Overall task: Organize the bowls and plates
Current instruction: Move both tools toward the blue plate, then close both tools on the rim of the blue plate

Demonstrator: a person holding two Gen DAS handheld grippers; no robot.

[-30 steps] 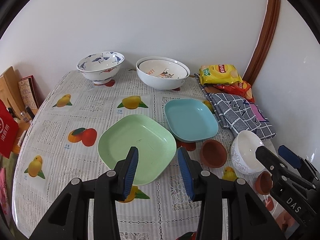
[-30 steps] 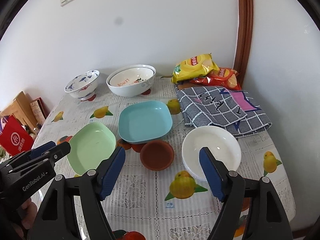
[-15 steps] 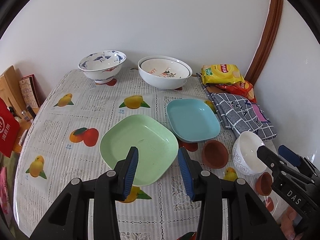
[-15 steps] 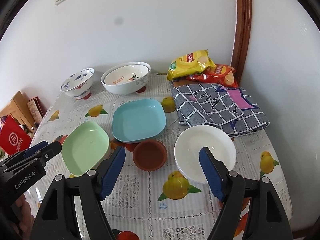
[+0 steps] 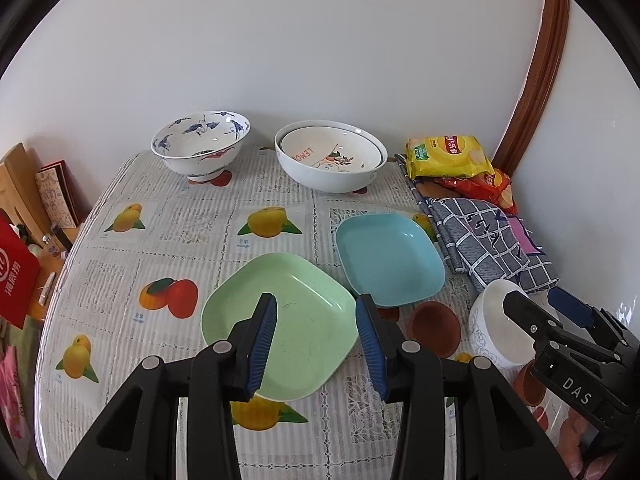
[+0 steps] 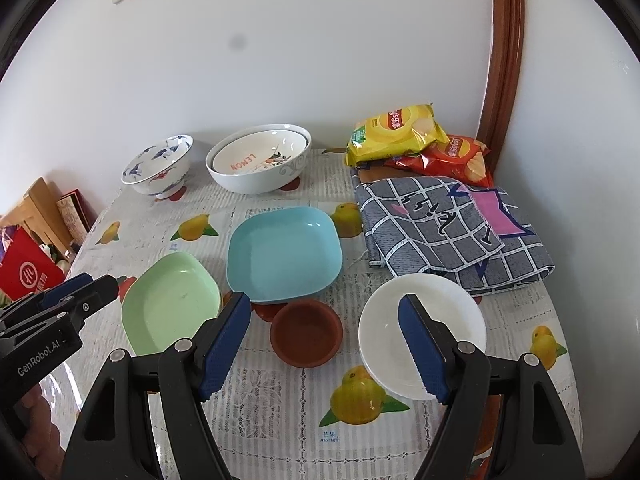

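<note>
Hovering released, right gripper [image 6: 324, 344] sits w/ white bowl [image 6: 448, 312] under its right side, nothing held.

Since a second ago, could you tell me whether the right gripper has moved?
Yes. The right gripper has shifted rightward: the white bowl, formerly between its fingers, now lies behind the right finger.

Bright, even daylight; soft shadows; sharp focus; fisheye-bent, black-vignetted edges

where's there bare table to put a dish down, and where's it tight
Bare tablecloth lies left of the green plate, reaching back to the blue-patterned bowl; also the near edge below the white bowl. Crowded: green plate, blue plate, brown dish and white bowl cluster together; the checked cloth fills the right.
</note>
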